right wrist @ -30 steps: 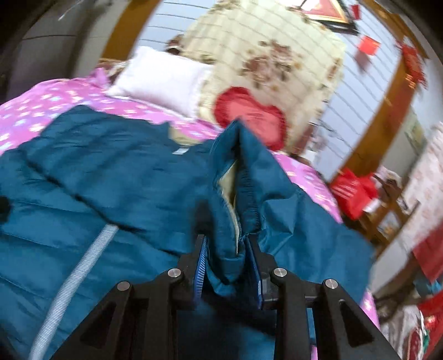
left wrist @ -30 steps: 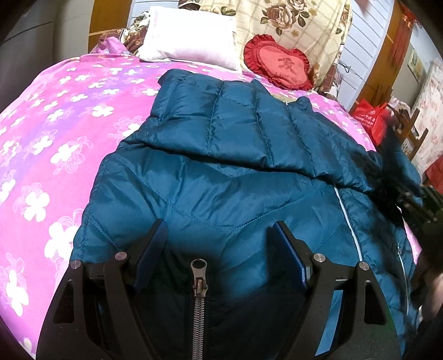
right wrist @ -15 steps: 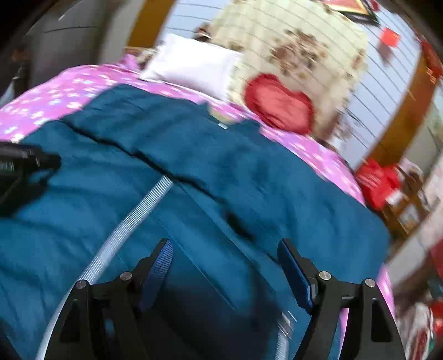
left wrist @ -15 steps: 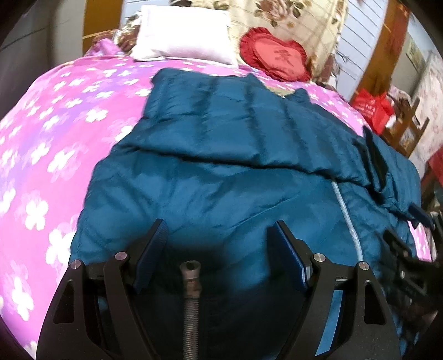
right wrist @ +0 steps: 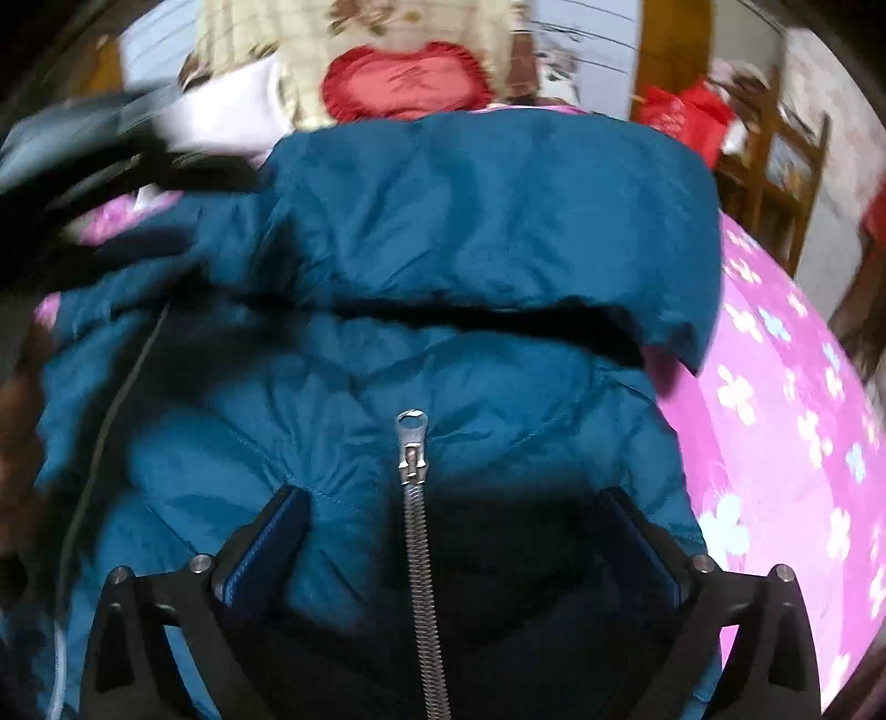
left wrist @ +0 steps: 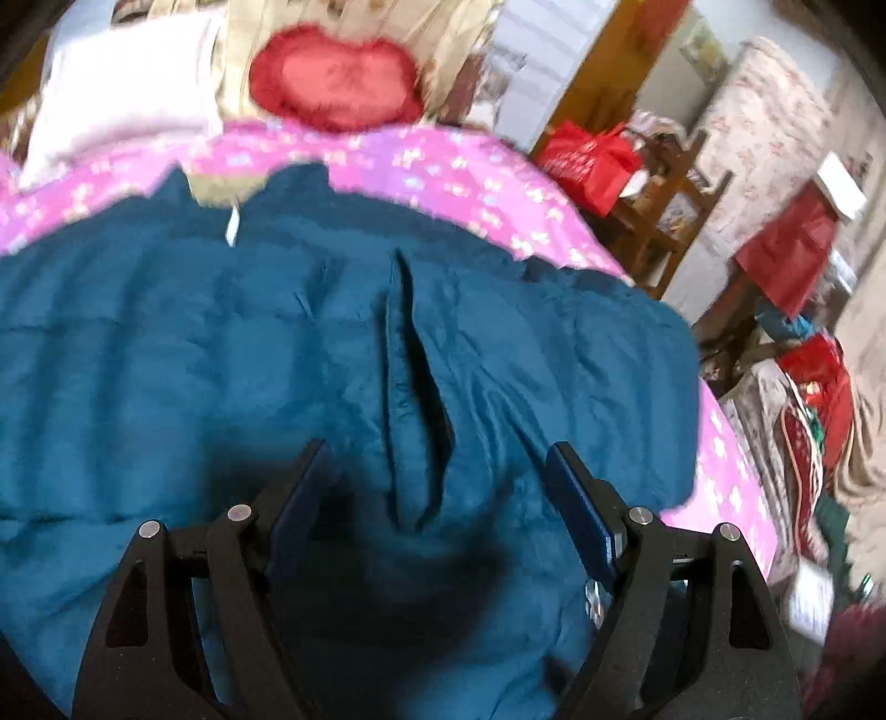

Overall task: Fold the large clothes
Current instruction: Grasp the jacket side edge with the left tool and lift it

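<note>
A: Jacket (right wrist: 470,232) count: 1, a teal quilted puffer, lying spread on the bed (right wrist: 775,421) over the pink sheet with white flowers. A sleeve is folded across its body.

B: Zippers?

A: 1 metal zipper (right wrist: 412,448) in the right wrist view, its pull lying between the 2 fingers of the right hand-held gripper (right wrist: 462,531). A 2nd, pale zipper line runs down the far left of that view, blurred.

B: And the grippers?

A: 2. The left hand-held gripper (left wrist: 437,487) stands fairly wide above the jacket (left wrist: 221,343), pads touching nothing, with a raised fold of fabric (left wrist: 407,387) just ahead of it. The right one has just been opening and now stands at its widest; the jacket lies beneath it, not pinched.

B: Cushions at the head of the bed?

A: 1 red heart-shaped cushion (right wrist: 410,83), 1 white pillow (left wrist: 122,105), and 1 cream floral quilt (right wrist: 360,22) behind them.

B: Any writing?

A: 1 dark character sits on the heart cushion in the right wrist view, too blurred to read. No brand shows on the jacket.

B: Beside the bed?

A: 1 red bag (left wrist: 587,160) on a wooden chair (left wrist: 670,210); the rest is clutter I cannot count.
</note>
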A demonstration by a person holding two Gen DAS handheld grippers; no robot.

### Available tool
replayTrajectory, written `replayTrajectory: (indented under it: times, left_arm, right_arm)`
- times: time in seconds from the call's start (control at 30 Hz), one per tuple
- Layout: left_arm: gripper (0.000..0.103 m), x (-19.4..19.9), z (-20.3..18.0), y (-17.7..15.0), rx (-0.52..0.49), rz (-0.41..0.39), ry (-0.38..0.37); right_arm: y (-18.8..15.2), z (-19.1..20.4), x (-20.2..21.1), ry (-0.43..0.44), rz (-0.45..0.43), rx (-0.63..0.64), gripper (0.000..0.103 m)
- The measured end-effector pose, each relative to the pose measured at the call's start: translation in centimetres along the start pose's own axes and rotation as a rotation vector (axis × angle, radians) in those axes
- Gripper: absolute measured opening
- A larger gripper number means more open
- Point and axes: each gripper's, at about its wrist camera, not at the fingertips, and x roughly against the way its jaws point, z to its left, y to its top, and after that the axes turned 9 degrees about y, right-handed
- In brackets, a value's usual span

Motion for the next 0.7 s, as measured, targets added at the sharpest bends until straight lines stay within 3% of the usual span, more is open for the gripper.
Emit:
replayTrajectory:
  times: [0.1,0.23,0.27,0.3,0.33,0.37,0.53,0.7]
  left_arm:
    - [0.079,-2.6,0.3,0.8,0.066,0.034,-0.004]
    - [0.08,-3.2,0.0,0.5,0.068,-0.002,-0.063]
    - [0.073,-3.0,0.0,0.4,0.068,-0.008,-0.093]
    - [0.058,-2.9,-0.1,0.3,0.07,-0.014,-0.115]
    - [0.016,-2.7,-0.2,0.2,0.071,-0.007,-0.136]
    - [0.009,-2.6,-0.3,0.2,0.073,0.004,-0.159]
    - [0.008,1.8,-0.9,0.0,0.034,-0.103,-0.151]
    - [0.008,7.5,2.4,1.0,0.054,-0.206,-0.136]
  right_arm:
    - [-0.1,-0.2,0.0,0.01,0.003,-0.006,0.103]
    - [-0.1,-0.6,0.0,0.019,0.006,-0.014,0.103]
    - [-0.2,-1.0,0.1,0.019,0.007,-0.013,0.103]
    - [-0.2,-1.0,0.2,0.018,0.007,-0.013,0.103]
    - [-0.2,-1.0,0.2,0.017,0.007,-0.013,0.103]
    - [0.2,-1.0,-0.1,0.016,0.008,-0.012,0.103]
    - [0.5,-0.8,-0.3,0.013,0.006,-0.012,0.103]
    - [0.6,-0.9,-0.2,0.016,0.003,-0.016,0.103]
